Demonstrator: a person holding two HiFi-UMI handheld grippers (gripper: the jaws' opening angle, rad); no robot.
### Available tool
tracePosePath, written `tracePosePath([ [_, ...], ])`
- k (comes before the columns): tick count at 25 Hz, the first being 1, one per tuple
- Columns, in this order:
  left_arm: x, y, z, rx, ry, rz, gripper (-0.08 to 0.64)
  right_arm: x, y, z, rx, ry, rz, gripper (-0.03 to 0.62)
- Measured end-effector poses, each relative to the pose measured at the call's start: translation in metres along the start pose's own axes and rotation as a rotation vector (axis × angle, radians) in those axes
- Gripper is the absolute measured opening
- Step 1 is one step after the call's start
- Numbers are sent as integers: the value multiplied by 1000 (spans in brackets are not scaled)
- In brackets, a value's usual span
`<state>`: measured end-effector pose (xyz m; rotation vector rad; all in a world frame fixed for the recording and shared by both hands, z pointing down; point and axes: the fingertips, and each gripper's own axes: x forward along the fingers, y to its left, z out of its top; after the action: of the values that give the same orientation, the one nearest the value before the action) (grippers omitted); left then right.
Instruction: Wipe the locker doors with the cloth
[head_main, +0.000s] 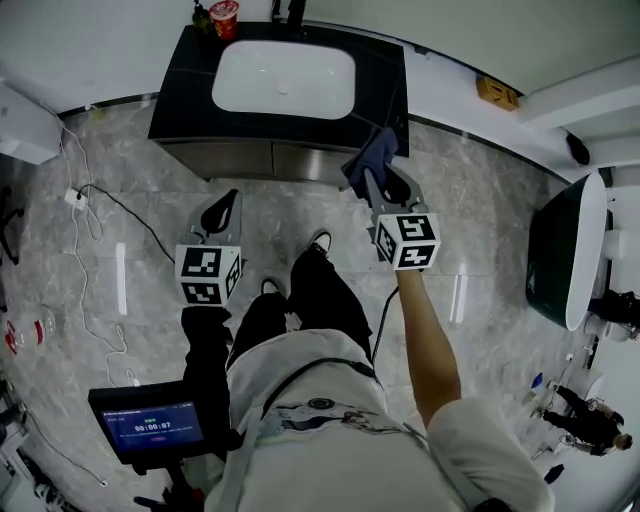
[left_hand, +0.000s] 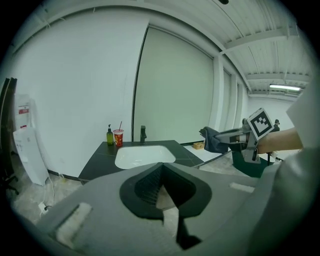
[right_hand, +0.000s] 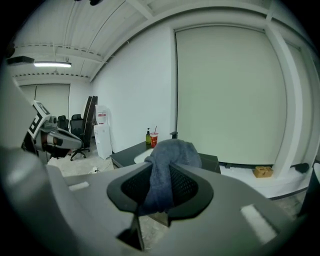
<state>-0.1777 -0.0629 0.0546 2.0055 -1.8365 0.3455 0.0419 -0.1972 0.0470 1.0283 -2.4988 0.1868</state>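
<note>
Right gripper (head_main: 384, 190) is clamped on the cloth (head_main: 370, 158) – a blue-grey bundle pinched between the pads, its bulk flopping out over the tips, up in the air near the desk's right corner. Left gripper (head_main: 222, 212) is released, nothing between its jaws, hanging over the floor on the left.

I read this as the carry-in: cloth in hand, no wiping contact yet. No locker doors show plainly; the grey cabinet fronts (head_main: 270, 160) under the dark desk (head_main: 385, 85) are my best guess. The next move calls for lowering the cloth flat against a front.

Containers – the white sink (head_main: 283, 78) looks empty; the red cup (head_main: 224, 17) at the far-left corner holds a straw, otherwise I can't tell.
</note>
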Motion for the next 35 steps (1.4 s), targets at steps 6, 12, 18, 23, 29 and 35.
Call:
tracePosePath([
  [6, -8, -15, -26, -31, 6, -4, 3, -35, 0, -3, -83, -45, -8, 102],
  [12, 23, -31, -56, -72, -30, 6, 2, -37, -36, -31, -173, -105, -22, 102],
  [18, 65, -41, -113, -48, -106, 26, 3, -16, -56, -95, -227, -182, -30, 101],
  [23, 118, -47, -170, -59, -143, 42, 3, 8, -70, -145, -246, -248, -37, 101],
  [29, 172, -47, -238, -16, -204, 22, 3, 44, -75, -203, -300, -351, -75, 102],
  [35, 220, -31, -310, 45, -320, 48, 3, 81, -82, -268, -358, -420, -141, 103],
])
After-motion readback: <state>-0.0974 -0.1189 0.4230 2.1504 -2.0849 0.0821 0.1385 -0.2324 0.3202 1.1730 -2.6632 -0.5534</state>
